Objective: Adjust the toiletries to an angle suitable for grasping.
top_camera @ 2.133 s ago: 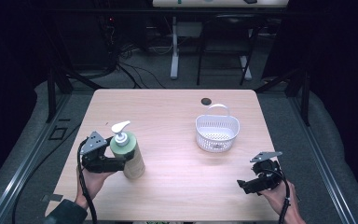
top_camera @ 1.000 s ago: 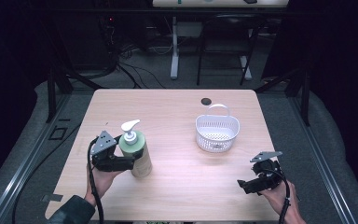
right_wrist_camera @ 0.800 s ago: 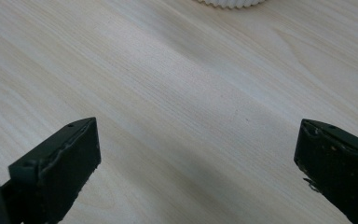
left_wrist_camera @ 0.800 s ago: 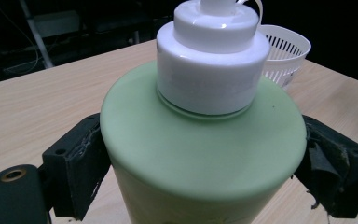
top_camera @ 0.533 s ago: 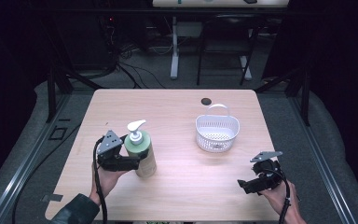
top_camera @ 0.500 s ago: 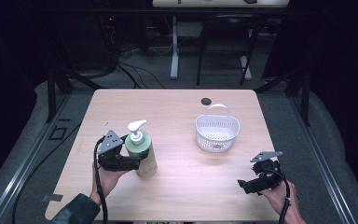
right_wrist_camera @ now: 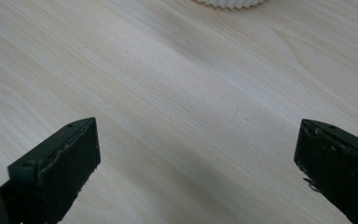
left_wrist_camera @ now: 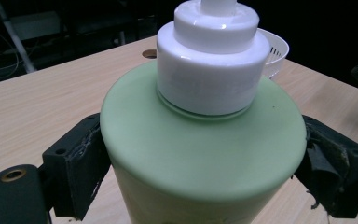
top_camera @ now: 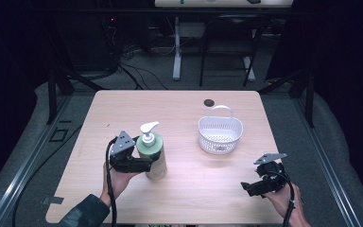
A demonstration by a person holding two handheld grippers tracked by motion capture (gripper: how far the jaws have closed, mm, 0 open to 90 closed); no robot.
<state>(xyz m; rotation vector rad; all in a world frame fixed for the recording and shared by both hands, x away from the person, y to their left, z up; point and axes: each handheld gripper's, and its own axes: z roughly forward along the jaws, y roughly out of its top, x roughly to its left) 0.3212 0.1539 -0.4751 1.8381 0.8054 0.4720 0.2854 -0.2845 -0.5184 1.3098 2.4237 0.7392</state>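
Between black jaws, smooth round bottle (left_wrist_camera: 200, 154)

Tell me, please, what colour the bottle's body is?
Pale green bottle, clearest in the left gripper view.

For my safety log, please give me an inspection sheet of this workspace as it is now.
Surface: wooden table, bare, dry.
Job's things: green pump bottle, upright; white basket, upright, apart from it.
Clutter: small dark round spot near far edge.
Grippers: left gripper fingers clamp the bottle's sides; right gripper open, holding nothing.
Cables: one trails from each gripper toward the person.
Surroundings: dark room, table legs and floor cables behind.
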